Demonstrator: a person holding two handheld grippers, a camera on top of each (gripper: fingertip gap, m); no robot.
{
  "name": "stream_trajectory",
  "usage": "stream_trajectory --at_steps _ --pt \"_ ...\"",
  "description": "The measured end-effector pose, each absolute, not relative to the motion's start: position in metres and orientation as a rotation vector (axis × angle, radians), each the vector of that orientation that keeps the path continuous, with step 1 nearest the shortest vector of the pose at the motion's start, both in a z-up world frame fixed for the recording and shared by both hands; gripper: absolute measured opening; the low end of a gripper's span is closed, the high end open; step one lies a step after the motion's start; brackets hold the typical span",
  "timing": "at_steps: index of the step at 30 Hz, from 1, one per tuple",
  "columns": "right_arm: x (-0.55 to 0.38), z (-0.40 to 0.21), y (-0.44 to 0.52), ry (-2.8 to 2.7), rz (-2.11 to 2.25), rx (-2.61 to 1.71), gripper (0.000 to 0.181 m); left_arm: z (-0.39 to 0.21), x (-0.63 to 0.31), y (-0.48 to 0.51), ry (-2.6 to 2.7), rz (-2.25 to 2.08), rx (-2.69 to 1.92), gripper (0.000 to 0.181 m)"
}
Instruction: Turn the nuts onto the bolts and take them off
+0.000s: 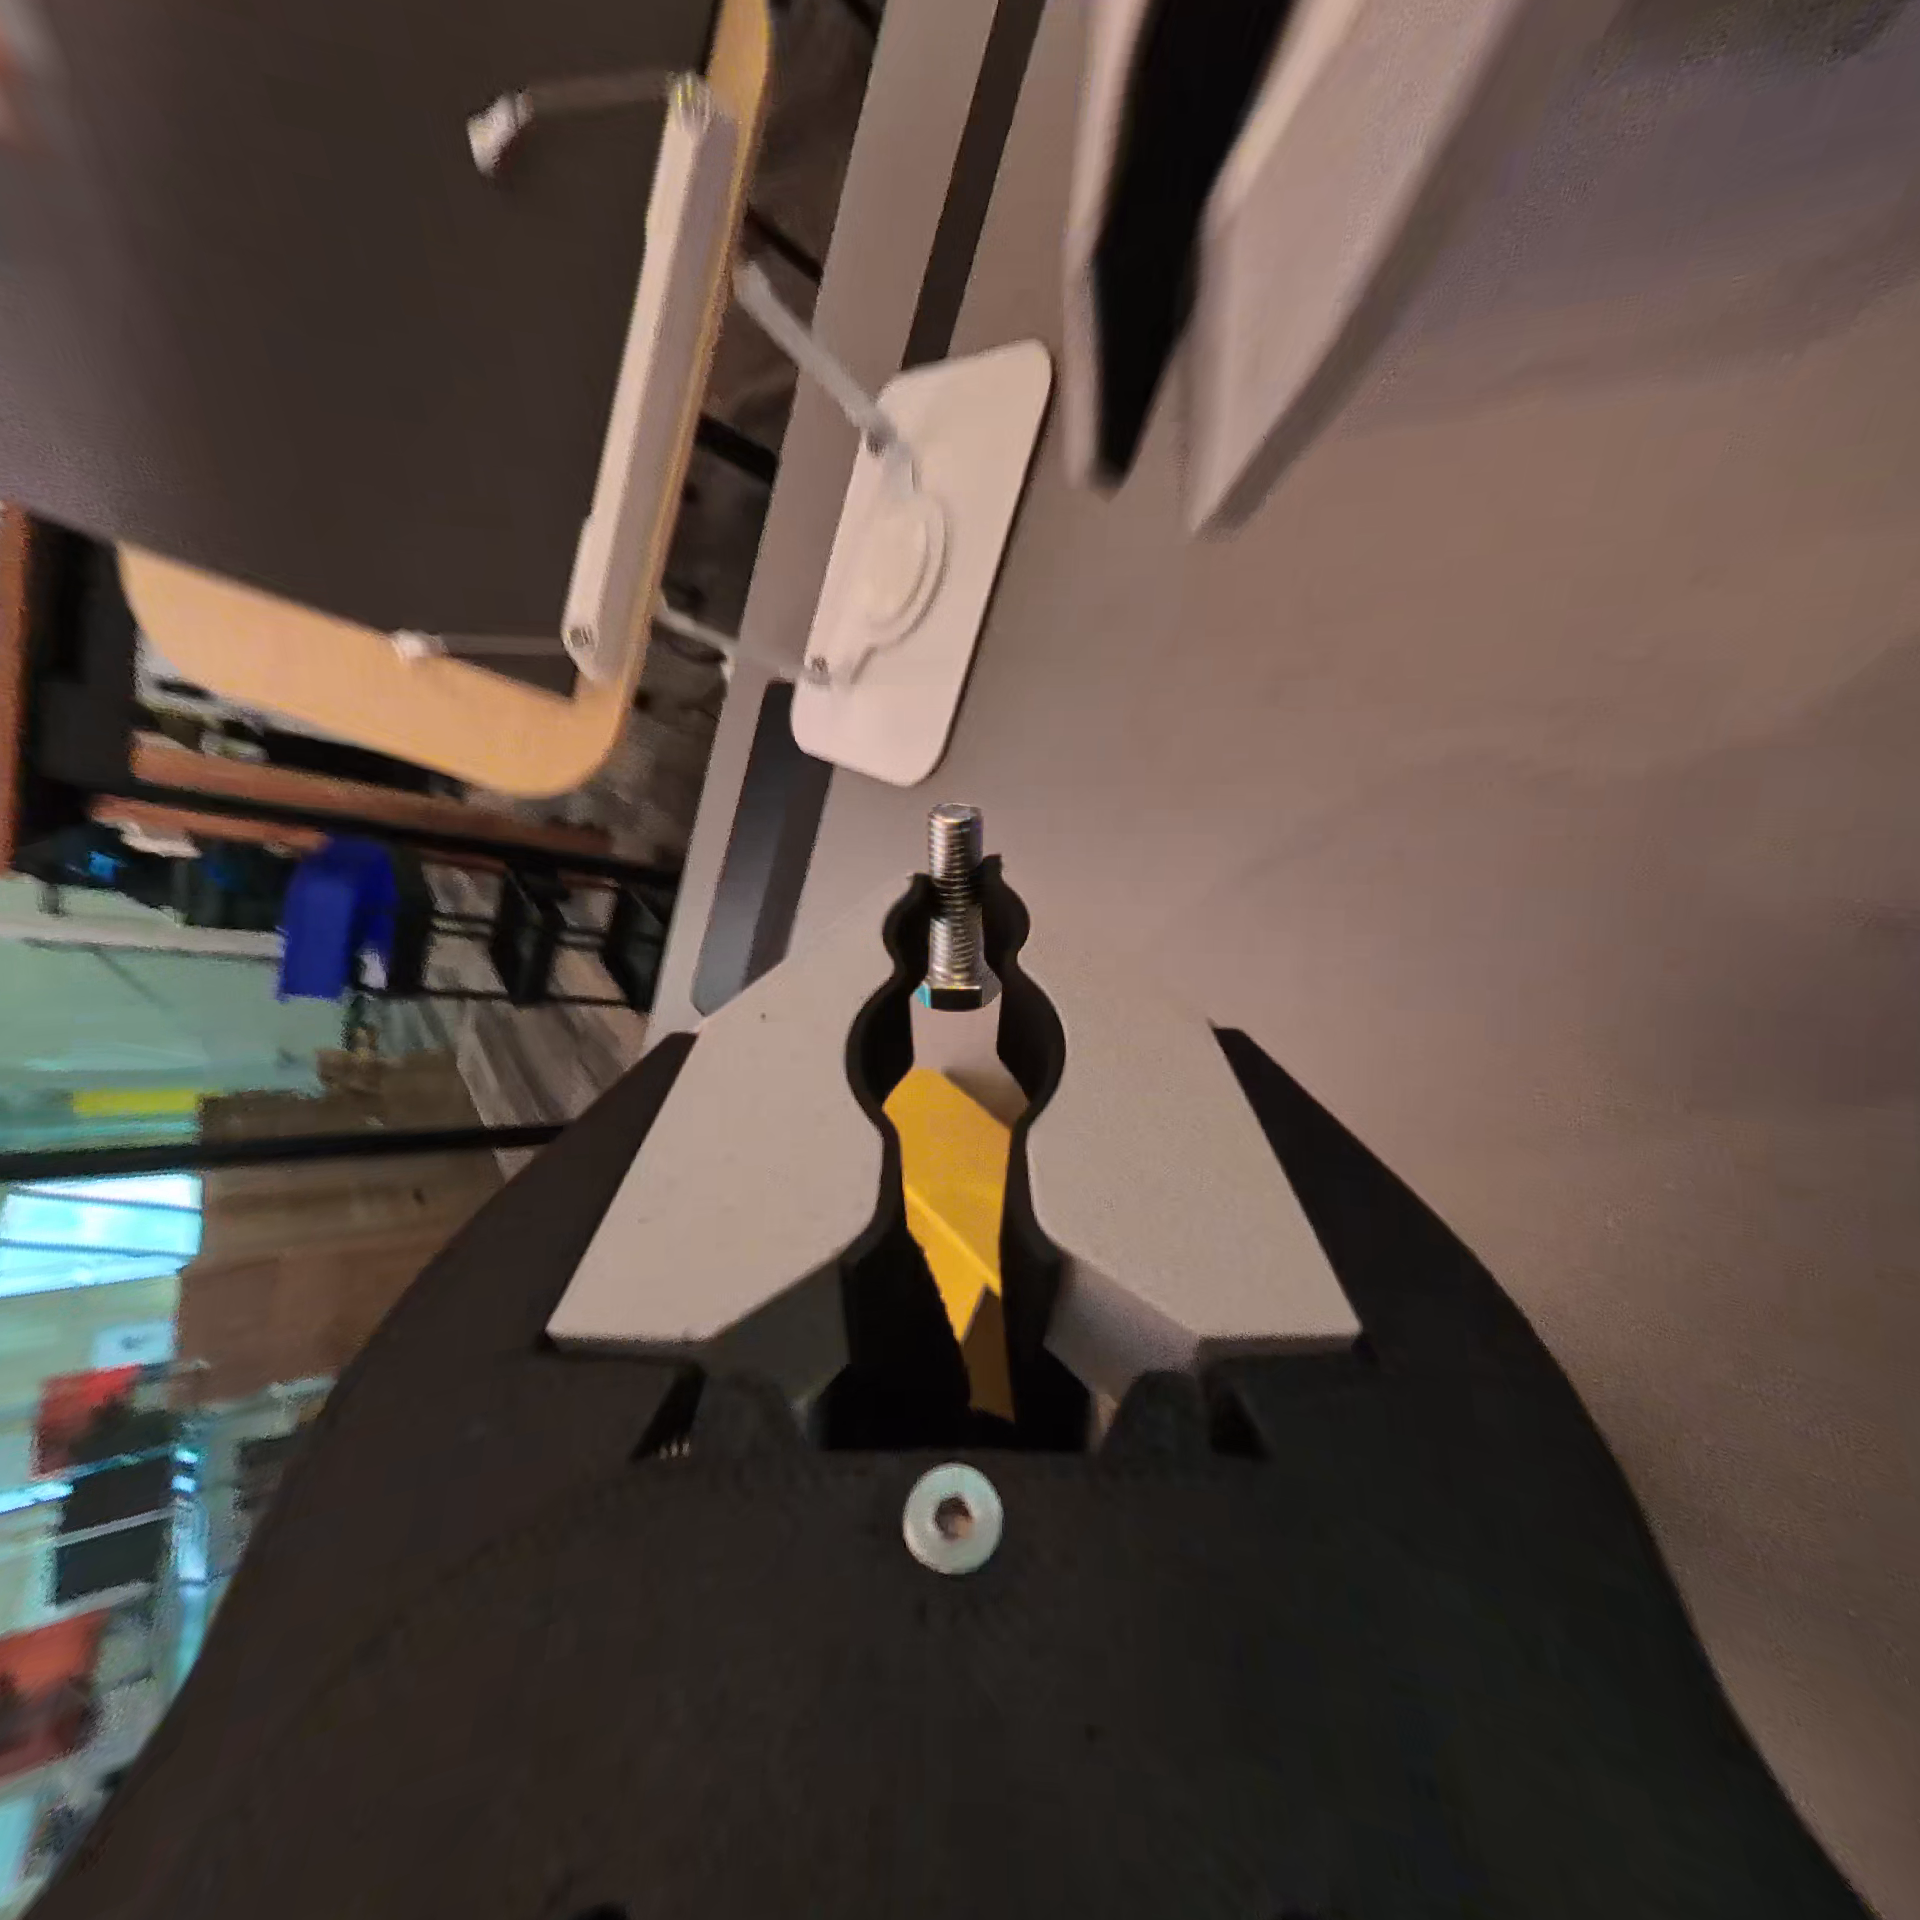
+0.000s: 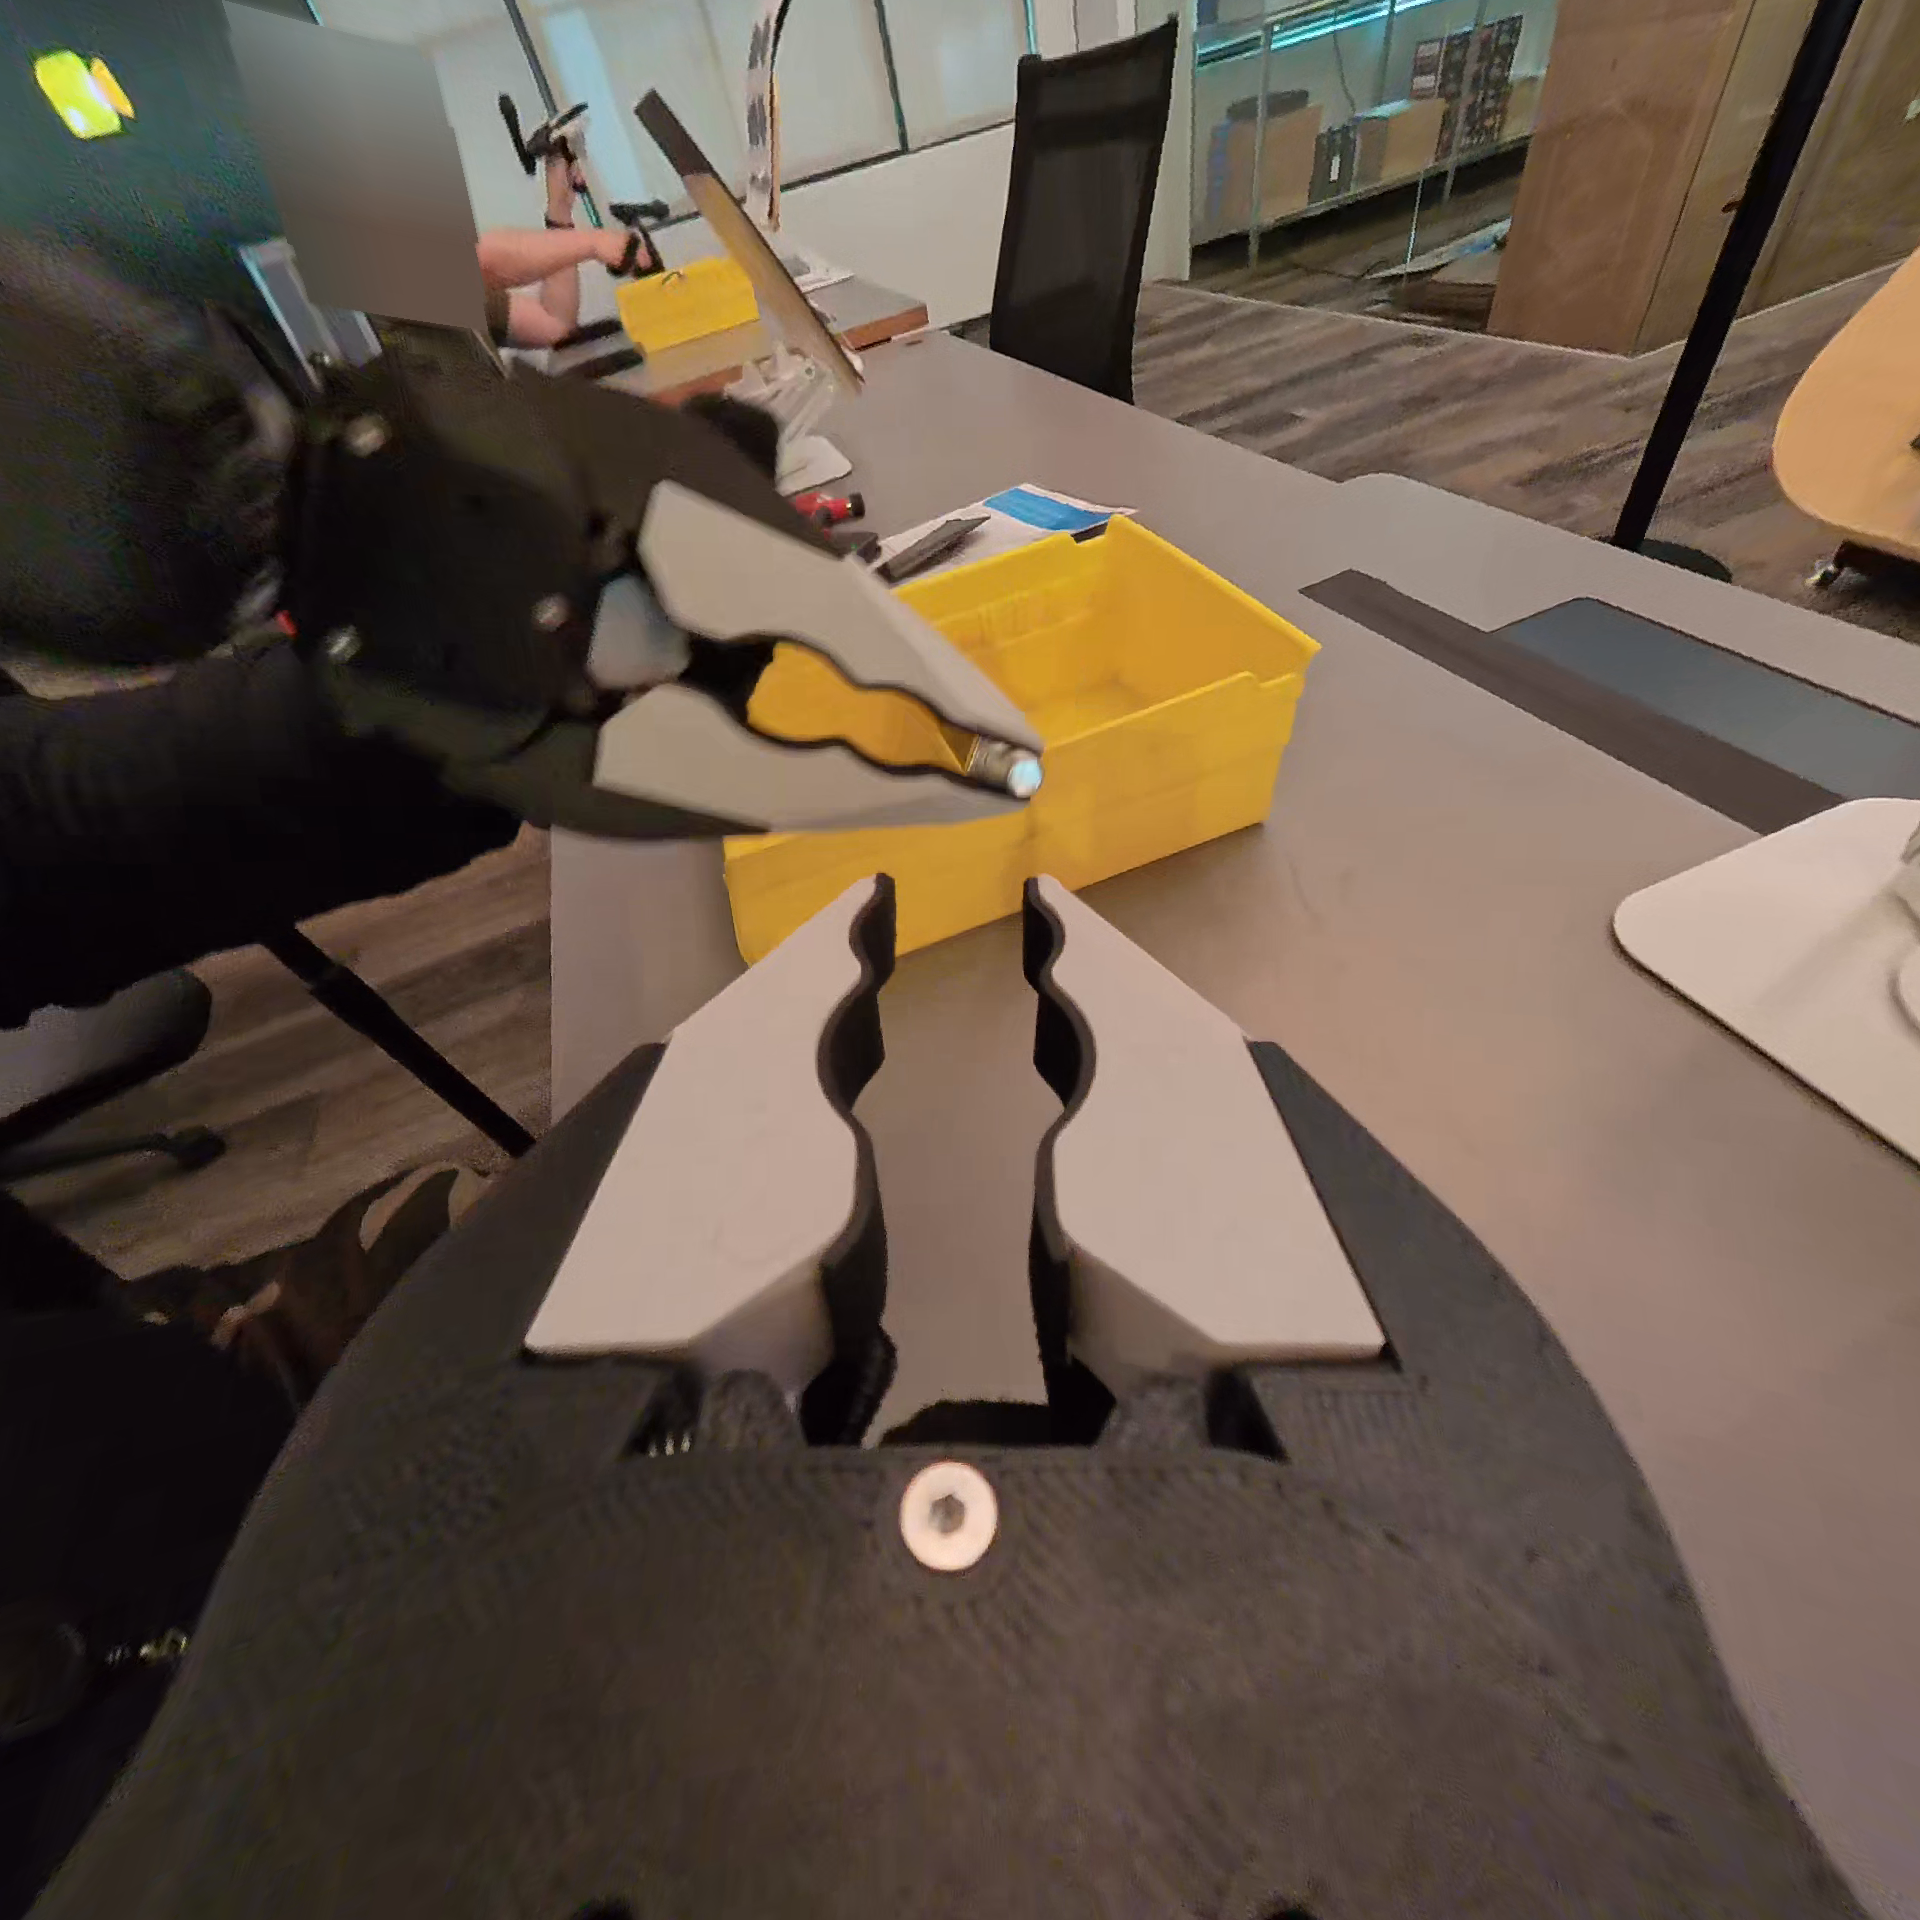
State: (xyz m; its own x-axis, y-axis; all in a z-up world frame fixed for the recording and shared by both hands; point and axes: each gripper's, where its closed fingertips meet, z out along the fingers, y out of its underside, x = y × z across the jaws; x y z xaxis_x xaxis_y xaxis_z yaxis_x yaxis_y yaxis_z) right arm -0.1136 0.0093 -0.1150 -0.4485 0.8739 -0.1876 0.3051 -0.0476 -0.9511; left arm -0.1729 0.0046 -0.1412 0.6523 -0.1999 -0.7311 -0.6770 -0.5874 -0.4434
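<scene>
My left gripper (image 1: 958, 902) is shut on a silver bolt (image 1: 956, 914). The bolt's threaded end sticks out past the fingertips and its hex head sits between the fingers. In the right wrist view the left gripper (image 2: 1003, 774) is held over the yellow bin (image 2: 1164, 717), with the bolt (image 2: 1006, 769) end-on at its tip. My right gripper (image 2: 958, 894) is open and empty, just in front of the bin and below the left gripper. No nut shows in either view.
The bin stands on a grey table (image 2: 1351, 1039). A white monitor base (image 2: 1787, 935) sits at the right; it also shows in the left wrist view (image 1: 925, 561). Papers and a dark flat object (image 2: 935, 545) lie behind the bin. A black chair (image 2: 1081, 208) stands beyond the table. There is about 7 cm between the tips of the two grippers.
</scene>
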Motion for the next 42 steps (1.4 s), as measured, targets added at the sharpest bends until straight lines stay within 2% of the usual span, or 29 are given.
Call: stream_trajectory --at_steps 9,16,22,27,33,35,42 --pt "-0.115 -0.125 0.013 -1.663 1.623 -1.319 0.023 -0.136 -0.123 0.022 0.792 0.911 -1.986 0.008" --pt "-0.112 -0.131 0.015 -1.664 1.714 -1.358 0.008 -0.139 -0.111 0.03 0.836 0.922 -1.959 0.008" --pt "-0.107 -0.135 0.022 -1.701 1.677 -1.354 0.008 -0.142 -0.103 0.032 0.806 0.824 -1.976 0.01" --pt "-0.102 -0.172 0.041 -1.886 1.414 -1.417 0.008 -0.141 -0.114 0.013 0.722 0.695 -2.061 0.022" --pt "-0.083 -0.242 0.048 -2.257 0.944 -1.479 0.008 -0.152 -0.153 -0.021 0.567 0.698 -2.16 0.019" --pt "-0.078 -0.253 0.047 -2.333 0.85 -1.473 0.008 -0.154 -0.154 -0.029 0.521 0.632 -2.165 0.012" --pt "-0.063 -0.286 0.039 -2.544 0.596 -1.457 0.008 -0.161 -0.183 -0.057 0.416 0.675 -2.217 0.013"
